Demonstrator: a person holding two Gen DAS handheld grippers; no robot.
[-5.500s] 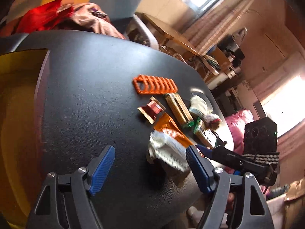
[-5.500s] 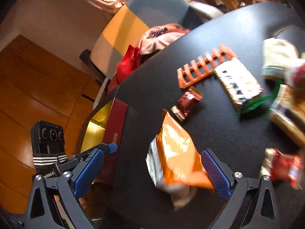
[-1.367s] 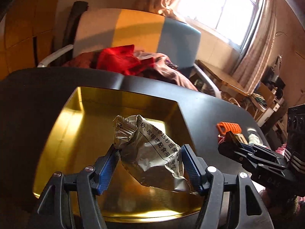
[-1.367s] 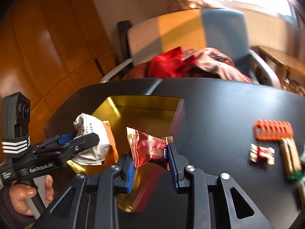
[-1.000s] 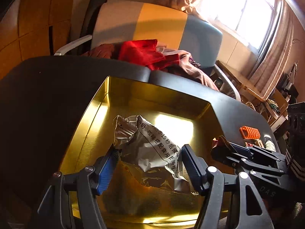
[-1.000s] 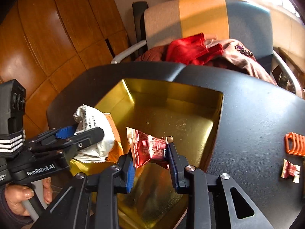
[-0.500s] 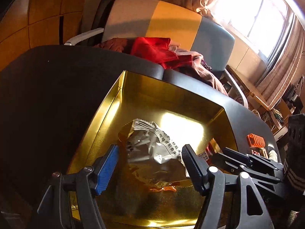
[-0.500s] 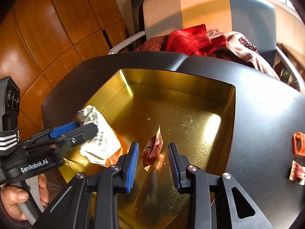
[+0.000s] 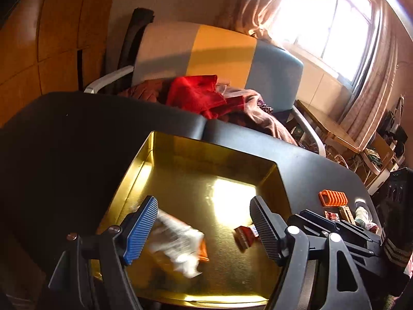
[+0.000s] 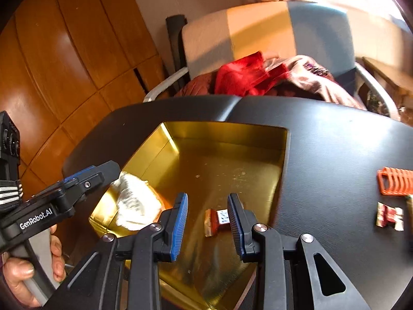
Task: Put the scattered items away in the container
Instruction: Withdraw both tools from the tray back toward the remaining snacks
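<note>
A gold tray point(image 9: 216, 149) point(image 10: 227, 129) sits on the black table. A white and orange snack bag point(image 9: 178, 245) point(image 10: 134, 201) lies inside it at the near left, blurred. A small red packet point(image 9: 244, 233) point(image 10: 216, 219) lies flat on the tray floor. My left gripper point(image 9: 204, 230) hovers above the bag, its jaws opening wide with nothing pressed between the pads. Just over the red packet, my right gripper point(image 10: 207, 222) stands narrowly open and free of it. An orange rack point(image 10: 395, 180) point(image 9: 333, 198) and a red wrapper point(image 10: 389, 217) lie on the table to the right.
More wrapped snacks point(image 9: 361, 214) lie past the rack at the table's right edge. Behind the table point(image 10: 335, 155) stands a chair point(image 9: 206, 51) piled with red and brown clothes point(image 9: 201, 95). A hand point(image 10: 38, 263) holds the left gripper's handle. A wooden wall is on the left.
The left gripper let go of the snack bag, which dropped into the tray. The right gripper released the red packet, now lying flat. Both grippers rose a little.
</note>
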